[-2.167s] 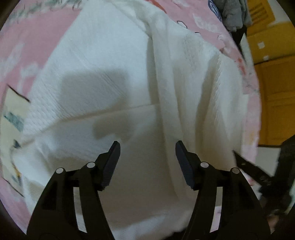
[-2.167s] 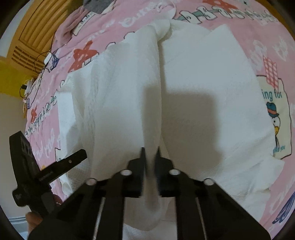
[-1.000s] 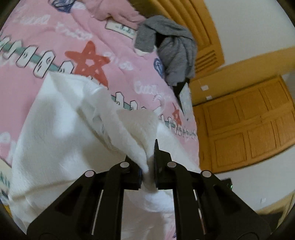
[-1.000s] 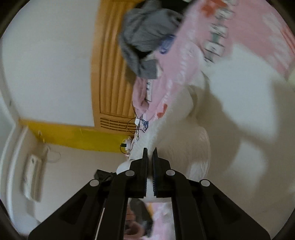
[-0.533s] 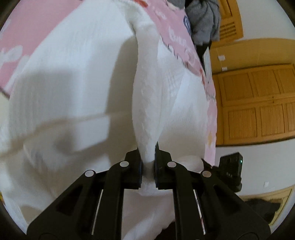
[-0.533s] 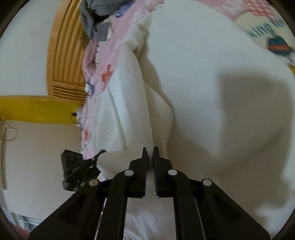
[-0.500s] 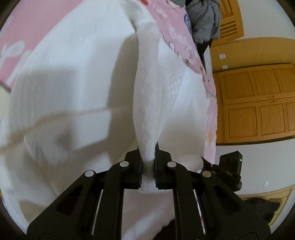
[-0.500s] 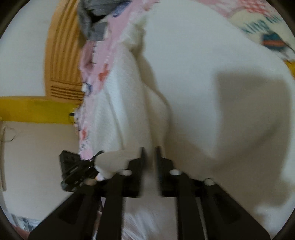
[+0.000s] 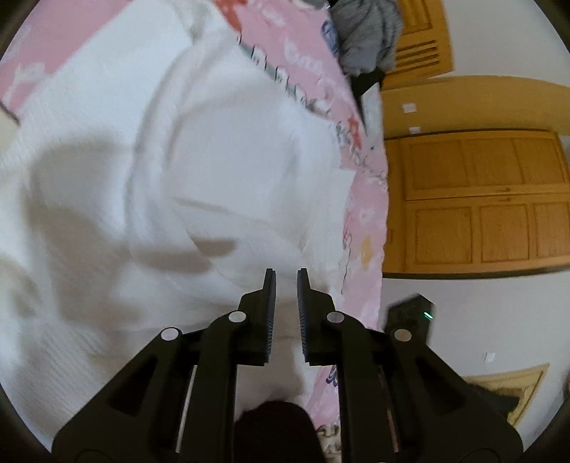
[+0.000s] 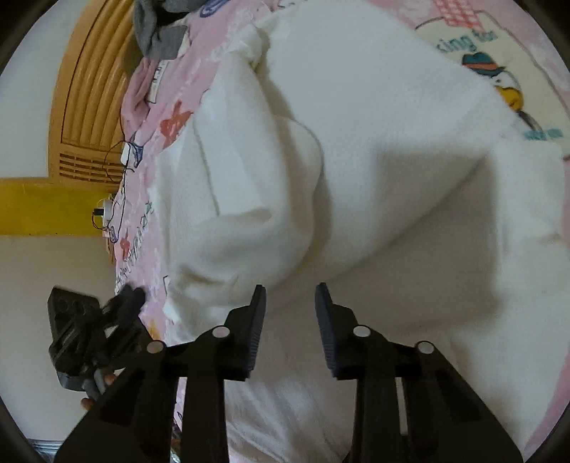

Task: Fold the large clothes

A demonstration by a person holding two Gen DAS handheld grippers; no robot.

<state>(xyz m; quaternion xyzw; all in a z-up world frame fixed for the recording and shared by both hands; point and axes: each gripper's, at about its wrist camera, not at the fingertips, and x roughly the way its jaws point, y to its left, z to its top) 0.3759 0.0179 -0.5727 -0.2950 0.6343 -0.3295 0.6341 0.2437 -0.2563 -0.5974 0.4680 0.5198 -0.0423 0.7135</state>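
A large white garment lies in soft folds on a pink patterned bedspread. It also fills the right wrist view, where one fold is laid over the rest. My left gripper hovers over the garment's near edge with its jaws slightly apart and nothing between them. My right gripper is open and empty just above the garment. The left gripper also shows in the right wrist view, at the bed's edge.
A grey garment lies at the far end of the bed, also in the right wrist view. Wooden cabinet doors stand beyond the bed's right edge. A wooden headboard and loose cables are at the left.
Both grippers have let go of the white garment and opened, the right one wider. The raised fold has dropped onto the rest of the garment.
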